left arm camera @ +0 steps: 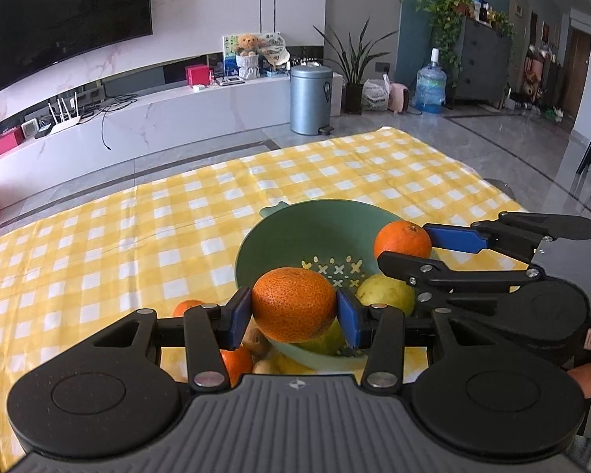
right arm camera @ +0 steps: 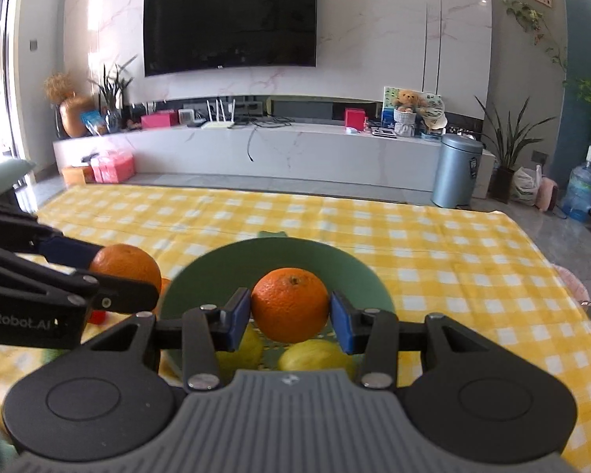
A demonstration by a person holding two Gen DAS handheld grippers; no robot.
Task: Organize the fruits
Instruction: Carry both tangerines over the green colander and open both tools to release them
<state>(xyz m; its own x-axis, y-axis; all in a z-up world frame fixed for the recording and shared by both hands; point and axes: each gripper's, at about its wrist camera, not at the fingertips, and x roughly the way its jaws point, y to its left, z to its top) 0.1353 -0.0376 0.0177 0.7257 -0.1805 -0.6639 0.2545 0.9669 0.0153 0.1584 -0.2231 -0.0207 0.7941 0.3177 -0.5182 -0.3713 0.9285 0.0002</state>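
A green colander bowl [left arm camera: 279,236] stands on the yellow checked tablecloth [left arm camera: 138,236]; it also shows in the right wrist view [right arm camera: 224,264]. My left gripper [left arm camera: 294,313] is shut on an orange [left arm camera: 293,303], held over the bowl's near-left rim. My right gripper [right arm camera: 290,313] is shut on another orange [right arm camera: 290,305], held above the bowl; this gripper also shows in the left wrist view [left arm camera: 407,250]. Two yellow-green fruits lie in the bowl [right arm camera: 315,354], [left arm camera: 386,293]. More oranges [left arm camera: 187,307] lie on the cloth left of the bowl, partly hidden.
A brownish fruit [left arm camera: 256,341] lies under my left gripper beside the bowl. The table's far edge [left arm camera: 256,153] faces a TV bench and a grey bin [left arm camera: 310,98]. A red item [right arm camera: 96,317] lies on the cloth near the left gripper.
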